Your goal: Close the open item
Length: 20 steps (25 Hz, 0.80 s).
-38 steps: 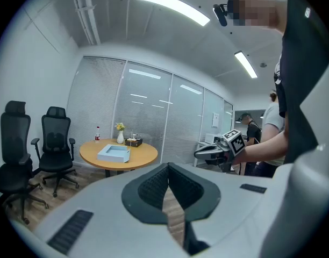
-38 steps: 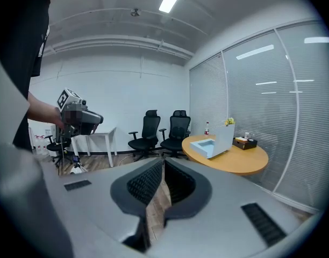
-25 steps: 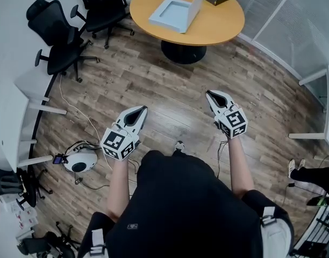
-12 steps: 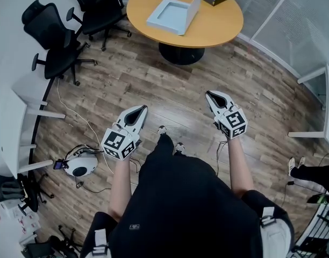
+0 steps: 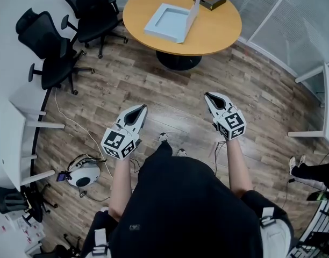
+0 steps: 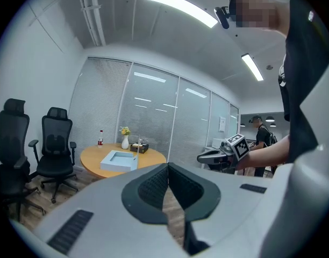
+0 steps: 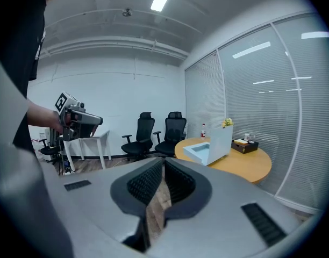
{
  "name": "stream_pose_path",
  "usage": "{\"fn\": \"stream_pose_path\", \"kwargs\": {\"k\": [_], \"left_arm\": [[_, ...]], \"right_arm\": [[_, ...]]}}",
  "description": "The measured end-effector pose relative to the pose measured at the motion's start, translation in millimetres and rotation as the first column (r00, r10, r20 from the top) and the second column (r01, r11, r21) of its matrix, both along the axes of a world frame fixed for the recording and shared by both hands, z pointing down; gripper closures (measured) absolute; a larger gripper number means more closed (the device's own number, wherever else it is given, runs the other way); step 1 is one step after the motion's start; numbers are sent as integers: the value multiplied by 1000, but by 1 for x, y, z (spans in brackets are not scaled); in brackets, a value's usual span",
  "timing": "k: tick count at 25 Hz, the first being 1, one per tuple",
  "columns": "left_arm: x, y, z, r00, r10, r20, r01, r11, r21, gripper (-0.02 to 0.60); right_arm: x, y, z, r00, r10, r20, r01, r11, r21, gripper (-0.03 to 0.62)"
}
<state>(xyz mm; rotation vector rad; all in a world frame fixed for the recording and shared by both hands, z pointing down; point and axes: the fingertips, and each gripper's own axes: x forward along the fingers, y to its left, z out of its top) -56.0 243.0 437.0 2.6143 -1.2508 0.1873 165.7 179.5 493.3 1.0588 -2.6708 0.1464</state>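
A box [image 5: 167,20] lies on the table [image 5: 221,28], chairs [image 5: 92,7] to its left.

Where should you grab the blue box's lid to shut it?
Grab the lid by its free top edge, coming down from above. It stands almost upright along the right side of the tray in the head view and seems joined to it at the bottom. That leaves the top edge as the thin part that sticks out. From there it would likely swing down over the tray.
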Motion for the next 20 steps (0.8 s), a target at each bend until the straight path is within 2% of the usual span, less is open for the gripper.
{"fn": "stream_pose_path", "kwargs": {"k": [8, 20], "left_arm": [[-26, -41, 8, 999, 22, -27, -23, 1000, -12, 575], [-55, -93, 16, 993, 115, -33, -115, 993, -15, 575]], "right_arm": [[-15, -27, 5, 999, 38, -24, -38, 999, -6, 583], [-42, -64, 8, 992, 124, -36, -124, 992, -1, 583]]}}
